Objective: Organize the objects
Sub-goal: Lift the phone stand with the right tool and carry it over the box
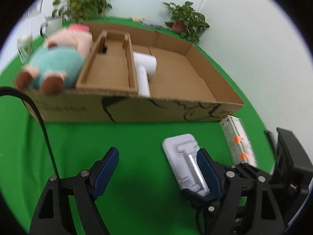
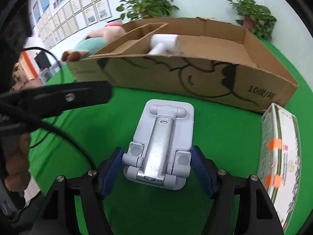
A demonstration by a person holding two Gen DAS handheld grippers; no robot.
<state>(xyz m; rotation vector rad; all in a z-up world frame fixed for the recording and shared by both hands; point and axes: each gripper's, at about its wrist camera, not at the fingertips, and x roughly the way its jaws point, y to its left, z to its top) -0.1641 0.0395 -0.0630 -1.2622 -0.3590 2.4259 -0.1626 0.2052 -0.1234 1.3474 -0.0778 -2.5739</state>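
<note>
The right gripper (image 2: 157, 168) has its blue-padded fingers (image 2: 111, 168) set on either side of the near end of a folded phone stand (image 2: 160, 145), the pads at or just off its edges — whether they press it cannot be told. The stand lies flat on the green cloth (image 2: 125, 125), its long axis running away from the gripper toward the cardboard box (image 2: 176, 74), hinge end nearest the box and silver arm facing up. The left gripper (image 1: 158, 172) is spread wide and holds nothing; its right finger (image 1: 207, 174) lies along the stand's (image 1: 183, 156) side, its left finger over bare cloth. The box sits just beyond the stand, with a white hair dryer (image 1: 144, 68) lying inside against a cardboard divider, handle toward the near wall. A plush pig (image 1: 54, 62) lies at the box's left end, feet toward the near wall. A white carton (image 2: 279, 156) with orange tape stands right of the stand, near the box's right corner.
</note>
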